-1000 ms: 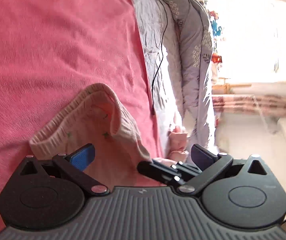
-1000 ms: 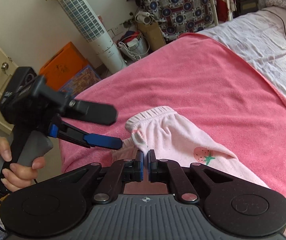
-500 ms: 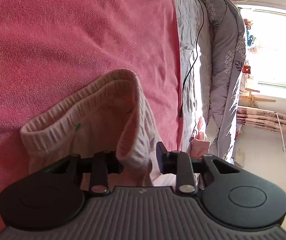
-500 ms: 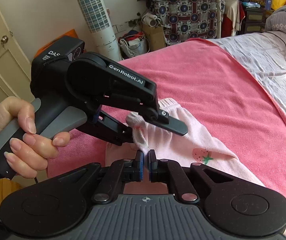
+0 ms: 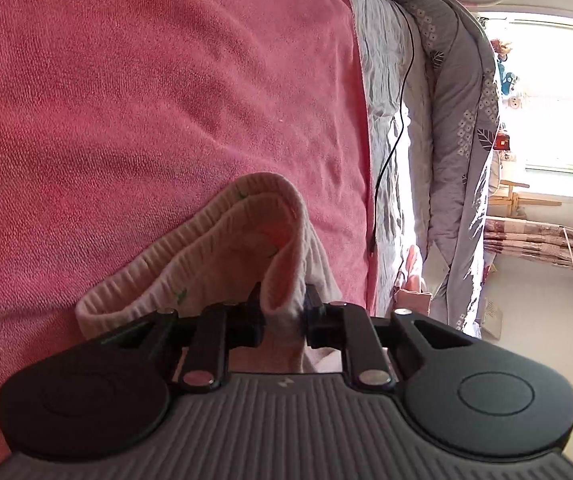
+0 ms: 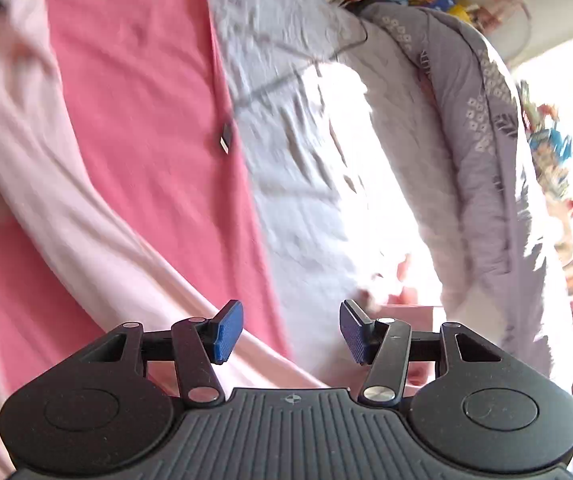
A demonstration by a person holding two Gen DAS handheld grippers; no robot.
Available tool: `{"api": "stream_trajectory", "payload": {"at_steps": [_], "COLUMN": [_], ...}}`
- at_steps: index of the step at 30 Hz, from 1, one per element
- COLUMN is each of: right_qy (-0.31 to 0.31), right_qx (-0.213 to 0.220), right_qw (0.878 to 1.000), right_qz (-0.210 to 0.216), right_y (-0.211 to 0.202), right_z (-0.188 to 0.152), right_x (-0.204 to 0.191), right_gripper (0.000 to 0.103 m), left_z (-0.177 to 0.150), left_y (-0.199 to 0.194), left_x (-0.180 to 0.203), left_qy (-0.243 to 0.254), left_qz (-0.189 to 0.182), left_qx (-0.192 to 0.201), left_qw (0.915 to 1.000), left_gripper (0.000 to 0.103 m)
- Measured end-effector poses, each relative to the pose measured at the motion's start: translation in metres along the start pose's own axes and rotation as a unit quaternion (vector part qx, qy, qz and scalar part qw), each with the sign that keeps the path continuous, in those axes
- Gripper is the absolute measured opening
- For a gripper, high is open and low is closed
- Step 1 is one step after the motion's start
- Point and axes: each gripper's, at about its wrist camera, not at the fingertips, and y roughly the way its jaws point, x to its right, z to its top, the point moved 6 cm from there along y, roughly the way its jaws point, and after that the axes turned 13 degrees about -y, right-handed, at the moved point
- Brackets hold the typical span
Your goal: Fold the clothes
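Pinching the ribbed waistband [image 5: 222, 240] of the pale pink trousers [image 5: 174, 280] with my left gripper [image 5: 284, 320], I have its jaws closing on a fold of that band, the cloth caught between the pads. The waistband is bunched and stands up off the pink towel [image 5: 146, 100], which I take as my landmark: the trousers lie on it, their waist end near its lower edge in the left view.

My right gripper [image 6: 290, 332] holds nothing; its jaws are opening, the blue pads [image 6: 228, 332] spread with only bedding showing between them. Below it a trouser leg [image 6: 66, 208] runs long and loose across the towel toward the grey sheet [image 6: 306, 160] just beside it. This view is blurred, so I cannot tell where the leg's cuff ends.

As I judge it, the folding is barely begun: one end is gripped, but no crease is laid, and the garment is still rumpled and not squared. What is left is to find a second hold, spread the trousers flat on the towel, then fold them over.
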Motion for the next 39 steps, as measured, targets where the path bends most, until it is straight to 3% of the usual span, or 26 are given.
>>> {"api": "stream_trajectory", "payload": {"at_steps": [2, 5, 11, 12, 15, 16, 17, 18, 19, 20, 21, 24, 30, 39], "right_qy": [-0.104, -0.165, -0.175, -0.178, -0.186, -0.188, -0.188, -0.184, -0.174, -0.161, -0.155, -0.135, -0.076, -0.019], "right_qx": [-0.042, -0.074, -0.107, -0.106, -0.112, -0.115, -0.118, -0.121, -0.125, -0.129, -0.128, -0.121, -0.095, -0.105], "right_qw": [0.994, 0.983, 0.966, 0.964, 0.958, 0.957, 0.955, 0.953, 0.950, 0.946, 0.947, 0.952, 0.970, 0.984], "right_qz": [-0.004, 0.032, 0.155, 0.169, 0.187, 0.189, 0.198, 0.208, 0.229, 0.250, 0.250, 0.245, 0.209, 0.142], "right_y": [0.027, 0.058, 0.113, 0.117, 0.131, 0.135, 0.137, 0.138, 0.136, 0.134, 0.130, 0.116, 0.073, 0.001], "right_z": [-0.032, -0.056, -0.056, -0.054, -0.048, -0.048, -0.048, -0.048, -0.048, -0.048, -0.049, -0.055, -0.074, -0.107], "right_x": [0.002, 0.004, -0.015, -0.019, -0.033, -0.036, -0.040, -0.042, -0.043, -0.044, -0.044, -0.041, -0.014, 0.017], "right_gripper": [0.049, 0.048, 0.048, 0.050, 0.070, 0.069, 0.068, 0.058, 0.035, 0.022, 0.013, 0.010, 0.008, 0.007], "left_z": [0.001, 0.001, 0.002, 0.002, 0.002, 0.002, 0.002, 0.002, 0.002, 0.002, 0.002, 0.002, 0.003, 0.020], "left_y": [0.001, 0.004, 0.011, 0.012, 0.019, 0.022, 0.023, 0.024, 0.025, 0.026, 0.027, 0.028, 0.017, 0.006], "left_x": [-0.001, -0.004, -0.005, -0.004, 0.000, 0.001, 0.001, 0.001, 0.002, 0.002, 0.003, 0.006, 0.011, 0.033], "left_qy": [0.002, 0.004, 0.006, 0.008, 0.011, 0.011, 0.011, 0.011, 0.011, 0.011, 0.011, 0.011, 0.024, 0.052], "left_qz": [0.011, 0.031, 0.059, 0.063, 0.072, 0.075, 0.076, 0.077, 0.078, 0.079, 0.080, 0.079, 0.072, 0.059], "left_qx": [0.001, 0.004, 0.010, 0.011, 0.014, 0.015, 0.015, 0.015, 0.015, 0.014, 0.014, 0.012, 0.015, 0.021], "left_qw": [0.9999, 0.9995, 0.9982, 0.9979, 0.9972, 0.9970, 0.9970, 0.9969, 0.9968, 0.9967, 0.9967, 0.9967, 0.9970, 0.9967], "left_gripper": [0.021, 0.021, 0.021, 0.021, 0.021, 0.021, 0.022, 0.022, 0.022, 0.022, 0.022, 0.022, 0.022, 0.021]}}
